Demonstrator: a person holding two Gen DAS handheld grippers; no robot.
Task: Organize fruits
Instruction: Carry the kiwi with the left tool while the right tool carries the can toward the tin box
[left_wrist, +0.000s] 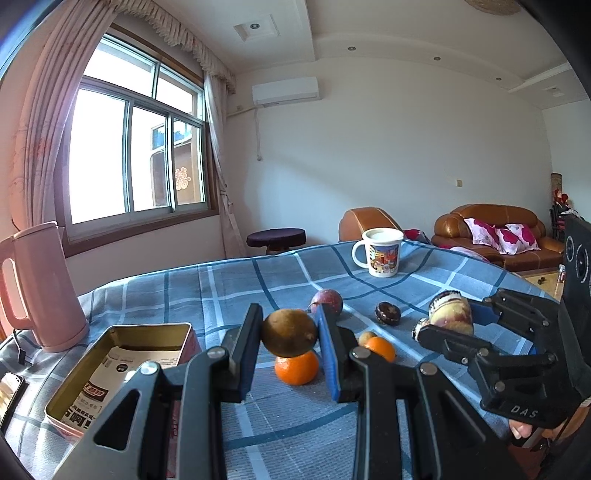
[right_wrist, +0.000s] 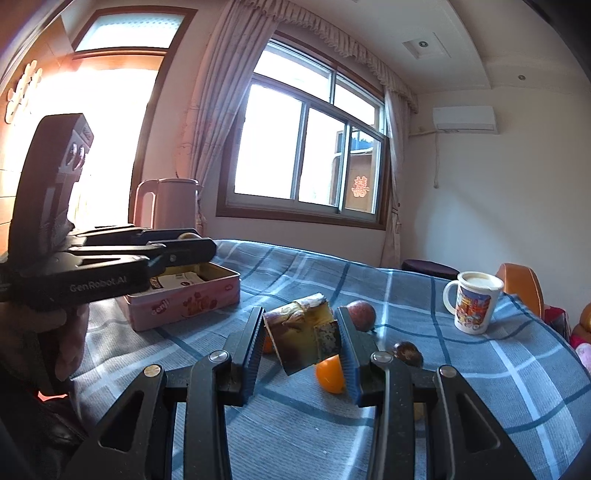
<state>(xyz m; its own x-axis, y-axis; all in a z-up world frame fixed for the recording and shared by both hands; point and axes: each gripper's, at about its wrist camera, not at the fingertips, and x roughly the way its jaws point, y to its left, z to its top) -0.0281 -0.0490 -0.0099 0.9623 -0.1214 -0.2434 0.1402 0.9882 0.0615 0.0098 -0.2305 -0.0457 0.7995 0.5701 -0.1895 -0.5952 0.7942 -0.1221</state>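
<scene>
Left gripper (left_wrist: 290, 338): centre of the left wrist view, clenched on a brown-green fruit (left_wrist: 289, 338), lifted clear of the cloth. Seen from the side at the left of the right wrist view, arm lettered "GenRobot.AI"

Right gripper (right_wrist: 301, 338): centre of the right wrist view, grasping a cake slice (right_wrist: 301, 338), yellow and brown with a pale top, tilted, off the cloth. Seen at the right of the left wrist view, body lettered "DAS"; a fingertip of the person shows beneath it

Oranges: one (left_wrist: 296, 367) on the cloth directly below the held fruit; a second (left_wrist: 381, 349) just right of the left gripper's right finger, a small tan fruit (left_wrist: 367, 336) touching it at upper left

Purple fruit (left_wrist: 327, 301): on the cloth behind the left gripper, centre frame

Chocolate doughnut (left_wrist: 388, 314): on the cloth, right of the purple fruit, apart from it

Tin (left_wrist: 122, 373): pink, open, lower left of the left wrist view; printed card inside, its text too small to read. Side wall in the right wrist view bears pictures and a word that I cannot read

Mug (left_wrist: 382, 252): white, cartoon print, upper right part of the table, well apart from the fruit

Kettle (left_wrist: 40, 284): pink, far left, behind the tin

Tablecloth (left_wrist: 229, 288): blue check

Window, upper left: red paper character on the glass
</scene>
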